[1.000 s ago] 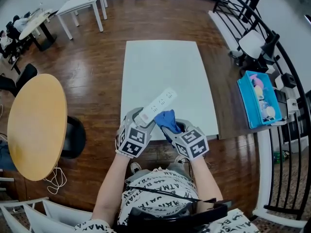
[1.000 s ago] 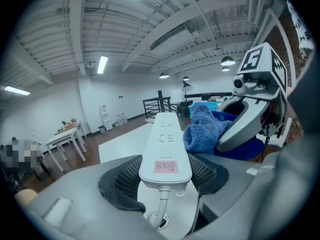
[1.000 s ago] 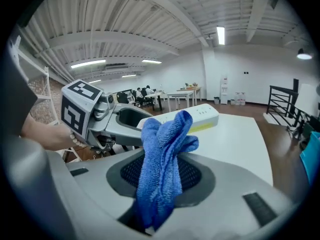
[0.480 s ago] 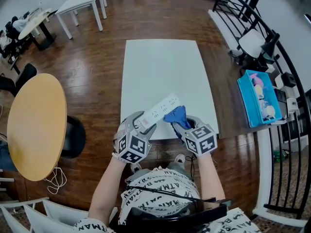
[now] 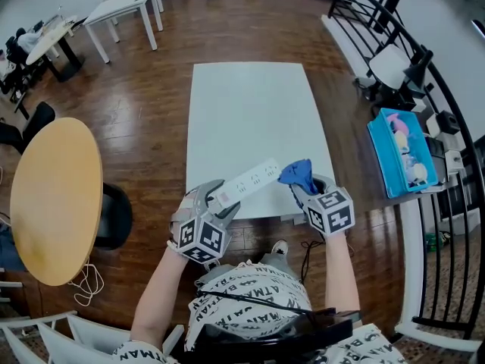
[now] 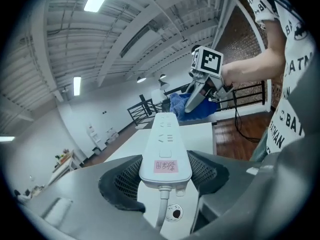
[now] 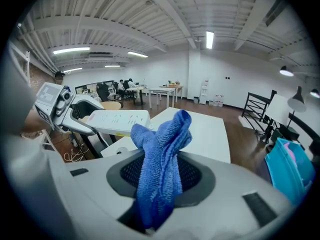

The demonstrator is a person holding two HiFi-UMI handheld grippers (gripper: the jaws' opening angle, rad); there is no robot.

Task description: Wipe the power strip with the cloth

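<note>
The white power strip [image 5: 244, 183] is held in the air over the near edge of the white table [image 5: 250, 112]; my left gripper [image 5: 214, 203] is shut on its cord end. In the left gripper view the power strip [image 6: 165, 144] runs straight out between the pads, a pink label on its near end. My right gripper [image 5: 305, 190] is shut on the bunched blue cloth [image 5: 298, 174], a short way right of the strip's far end and apart from it. In the right gripper view the cloth [image 7: 162, 159] stands up between the jaws, with the strip [image 7: 120, 121] to its left.
A round wooden table [image 5: 53, 196] stands at the left with a black chair [image 5: 117, 214] beside it. A blue bin [image 5: 402, 154] with small items sits at the right by a black railing [image 5: 447, 127]. White desks [image 5: 121, 10] are far back left.
The right gripper with the cloth has slid right along the strip and come off its far end. The left gripper has lowered the strip's far end and shifted slightly toward me.
</note>
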